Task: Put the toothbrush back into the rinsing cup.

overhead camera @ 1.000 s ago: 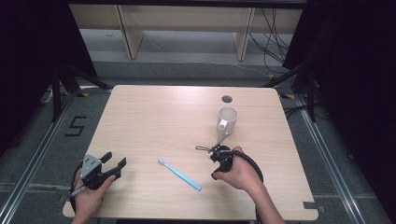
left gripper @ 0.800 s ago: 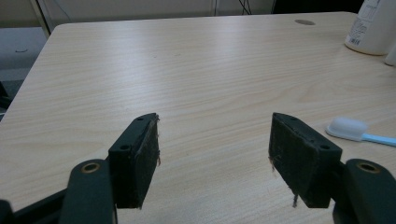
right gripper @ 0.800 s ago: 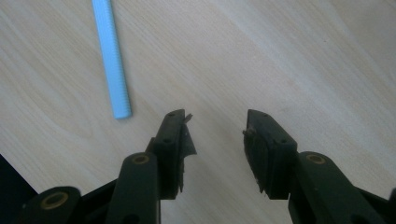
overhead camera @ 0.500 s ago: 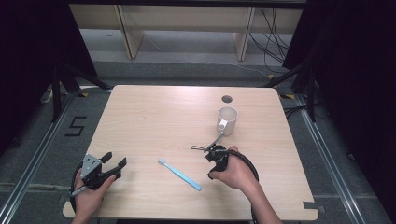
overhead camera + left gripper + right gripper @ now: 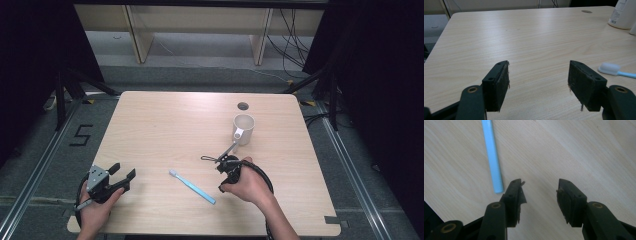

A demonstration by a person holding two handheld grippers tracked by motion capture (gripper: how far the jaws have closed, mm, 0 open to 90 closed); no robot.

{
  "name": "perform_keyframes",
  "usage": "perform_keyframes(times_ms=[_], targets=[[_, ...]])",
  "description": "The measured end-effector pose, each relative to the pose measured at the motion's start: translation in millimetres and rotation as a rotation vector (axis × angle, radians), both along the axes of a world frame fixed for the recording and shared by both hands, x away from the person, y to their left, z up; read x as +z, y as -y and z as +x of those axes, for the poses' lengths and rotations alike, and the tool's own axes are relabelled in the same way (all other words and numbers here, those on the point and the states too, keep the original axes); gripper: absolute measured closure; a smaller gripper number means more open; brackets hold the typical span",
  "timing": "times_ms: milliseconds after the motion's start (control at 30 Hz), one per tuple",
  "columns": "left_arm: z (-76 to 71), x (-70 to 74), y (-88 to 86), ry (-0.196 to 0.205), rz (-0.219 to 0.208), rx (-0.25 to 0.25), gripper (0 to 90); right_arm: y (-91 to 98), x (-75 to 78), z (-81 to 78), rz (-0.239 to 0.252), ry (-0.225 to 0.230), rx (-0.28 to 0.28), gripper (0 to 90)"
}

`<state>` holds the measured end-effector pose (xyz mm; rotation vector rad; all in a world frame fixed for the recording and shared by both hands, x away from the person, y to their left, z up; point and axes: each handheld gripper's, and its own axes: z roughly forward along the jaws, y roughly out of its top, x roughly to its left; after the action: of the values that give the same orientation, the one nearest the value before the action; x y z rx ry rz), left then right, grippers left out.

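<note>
— Looking down from the high view, what lies on the table (image 5: 165, 125)?

— A light blue toothbrush (image 5: 192, 186) lies flat near the middle of the front half, its white head toward the left and its handle running down to the right. A white mug (image 5: 243, 129) stands upright farther back on the right side, handle facing the near edge. Behind the mug there is a round hole (image 5: 243, 106) in the tabletop.

— Where is the left gripper (image 5: 122, 174)?

— At the near left corner, held in the person's left hand (image 5: 95, 210). Its jaws stand wide apart with nothing between them. In the left gripper view the bare wood shows between the jaws, and the toothbrush head (image 5: 609, 68) lies off to the right, well apart from them.

— And the right gripper (image 5: 539, 195)?

— The right hand (image 5: 250, 187) holds it between the toothbrush and the mug, just right of the brush handle. In the right gripper view the jaws are parted and empty, pointing down at the wood. The end of the blue handle (image 5: 492, 157) lies just beside the left-hand jaw; I cannot tell whether they touch.

— Anything else near the mug?

— In the left gripper view a white container with a printed label (image 5: 622, 15) stands at the far right edge; this looks like the mug, though I cannot tell for sure.
</note>
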<state>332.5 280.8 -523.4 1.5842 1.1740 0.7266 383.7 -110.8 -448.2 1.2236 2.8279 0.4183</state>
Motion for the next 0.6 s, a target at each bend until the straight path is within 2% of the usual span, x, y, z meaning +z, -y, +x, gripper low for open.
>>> perform_keyframes(times_ms=[33, 200, 233, 267, 300, 333, 367, 433, 500, 600], targets=[[0.0, 0.0, -0.2, 0.0, -0.001, 0.0, 32.9, -3.1, 0.2, -0.1, -0.001, -0.007, -0.016, 55.7], [0.0, 0.0, -0.5, 0.0, -0.002, -0.002, 32.8, -8.8, 0.6, 0.6, -0.011, -0.011, 0.012, 57.0], [0.0, 0.0, -0.4, 0.001, -0.002, -0.001, 32.9, -11.1, 0.9, -0.4, -0.011, -0.019, -0.004, 57.3], [0.0, -0.1, -0.3, 0.001, -0.003, -0.001, 32.8, -11.3, 0.4, 0.7, -0.01, -0.014, 0.019, 57.4], [0.0, 0.0, -0.3, 0.0, -0.001, -0.001, 32.8, -13.3, 1.4, 0.0, -0.012, -0.027, 0.006, 57.4], [0.0, 0.0, -0.2, 0.001, -0.001, -0.001, 32.8, -13.4, 0.6, 0.9, -0.013, -0.015, 0.028, 57.5], [0.0, 0.0, -0.3, 0.0, 0.0, -0.001, 32.8, -15.6, 1.3, 0.0, -0.011, -0.028, 0.01, 57.5], [-0.1, 0.0, -0.2, 0.001, -0.001, -0.001, 32.8, -16.5, 0.6, 0.8, -0.017, -0.02, 0.03, 57.7], [0.0, 0.0, -0.2, 0.001, -0.001, -0.001, 32.8, -19.3, 0.6, -0.2, -0.016, -0.029, 0.016, 57.8], [-0.1, 0.1, -0.5, -0.002, 0.003, -0.002, 32.9, -22.0, 0.1, 0.4, -0.013, -0.03, 0.025, 58.3]])
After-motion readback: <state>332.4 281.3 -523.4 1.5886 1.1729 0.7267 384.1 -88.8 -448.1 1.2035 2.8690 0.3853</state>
